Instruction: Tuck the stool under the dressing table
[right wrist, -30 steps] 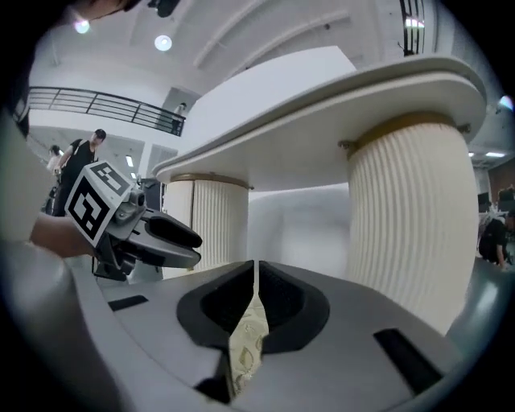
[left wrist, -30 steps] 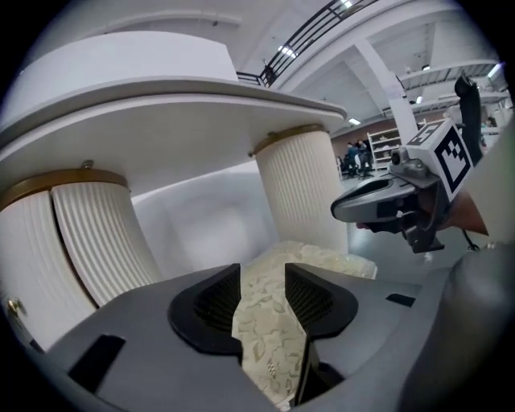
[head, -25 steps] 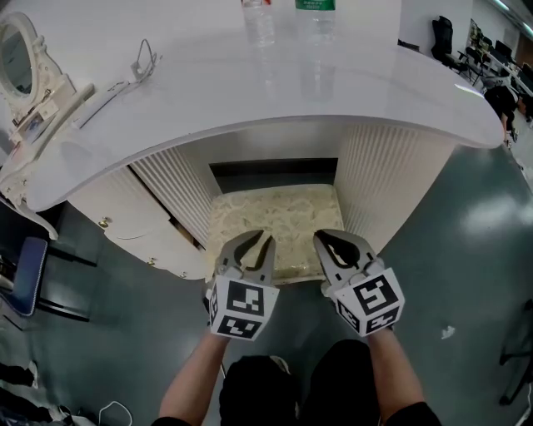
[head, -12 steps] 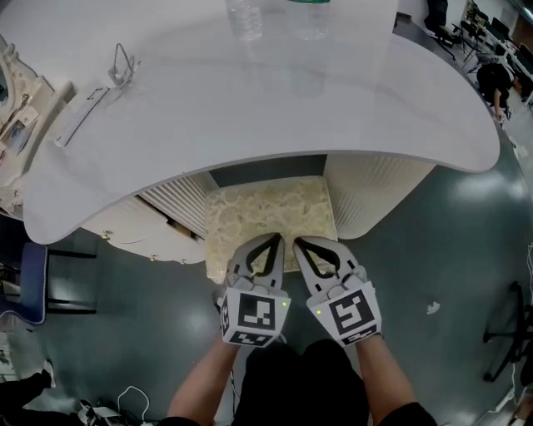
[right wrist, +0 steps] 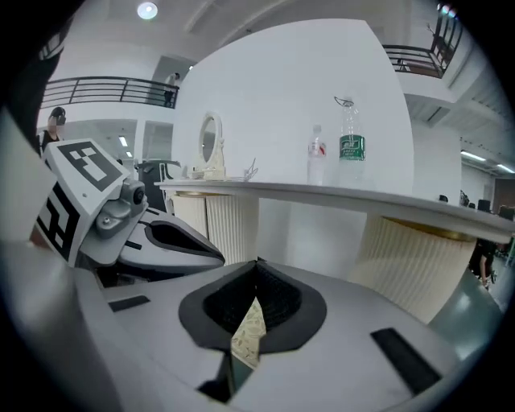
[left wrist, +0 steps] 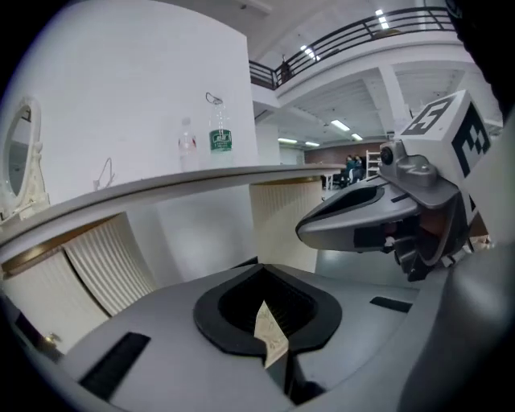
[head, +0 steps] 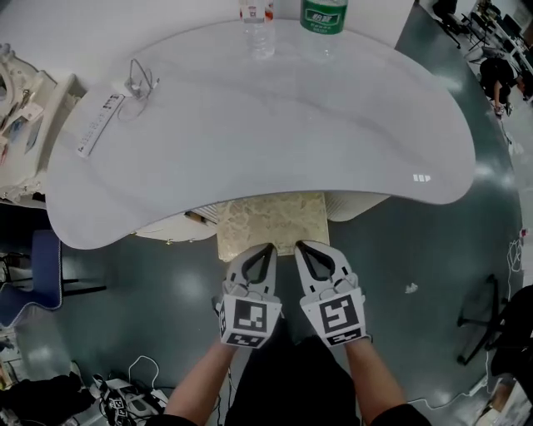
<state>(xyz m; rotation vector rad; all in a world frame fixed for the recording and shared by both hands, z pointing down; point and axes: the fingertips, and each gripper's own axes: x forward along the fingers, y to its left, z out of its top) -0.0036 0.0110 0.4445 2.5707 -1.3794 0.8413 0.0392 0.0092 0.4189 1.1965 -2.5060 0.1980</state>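
Observation:
The stool [head: 271,223], with a beige patterned seat, stands in the knee gap of the white dressing table [head: 291,125]; only its front part shows past the curved top. My left gripper [head: 261,250] and right gripper [head: 307,249] hover side by side just in front of the stool's near edge, both shut and holding nothing. In the left gripper view the jaws [left wrist: 263,273] meet, and a sliver of the seat shows through their notch. The right gripper view shows the same closed jaws [right wrist: 256,269]. Each gripper's view has the other gripper [left wrist: 378,217] [right wrist: 157,241] alongside.
Two bottles [head: 256,25] [head: 323,18] stand at the table's far edge, with a wire object [head: 141,79] and a white strip [head: 100,125] at its left. A mirror stand [head: 17,79] sits far left. A blue chair [head: 37,274], floor cables [head: 125,391] and a black chair base [head: 479,320] surround me.
Both grippers have lifted away from the stool's front edge and drawn close together. The head view has risen, so the table top now covers more of the stool.

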